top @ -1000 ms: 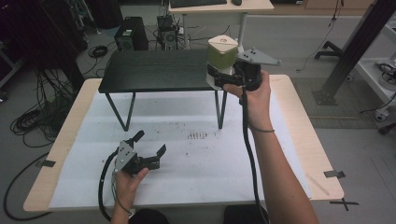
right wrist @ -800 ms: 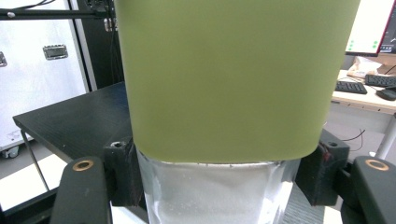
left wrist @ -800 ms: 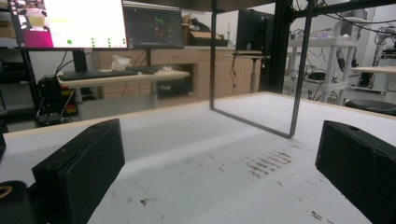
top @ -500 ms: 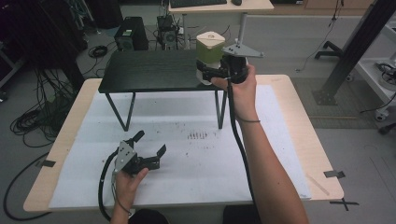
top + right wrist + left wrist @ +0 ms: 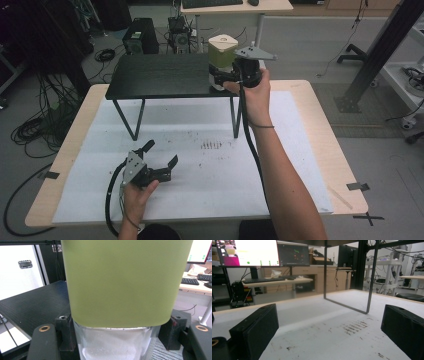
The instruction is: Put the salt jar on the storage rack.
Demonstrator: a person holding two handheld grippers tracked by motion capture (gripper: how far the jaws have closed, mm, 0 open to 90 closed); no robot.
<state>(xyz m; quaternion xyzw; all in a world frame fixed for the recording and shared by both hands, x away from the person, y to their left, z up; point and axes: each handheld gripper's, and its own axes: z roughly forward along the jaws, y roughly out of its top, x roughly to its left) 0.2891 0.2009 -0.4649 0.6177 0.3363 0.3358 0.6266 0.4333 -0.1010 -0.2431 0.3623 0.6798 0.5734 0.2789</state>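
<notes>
The right gripper [image 5: 223,79] is pinching the green-topped jar [image 5: 222,51] by its clear lower half, at the right end of the black shelf [image 5: 160,77]. Down on the counter [image 5: 300,150], the left gripper [image 5: 161,155] rests with jaws spread wide, nothing between them.

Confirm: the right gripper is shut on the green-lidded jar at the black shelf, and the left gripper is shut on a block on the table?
Not quite. The left gripper holds nothing: in the left gripper view its jaws stand open over the bare table. The rest holds: the right gripper is shut on the jar at the shelf.
</notes>
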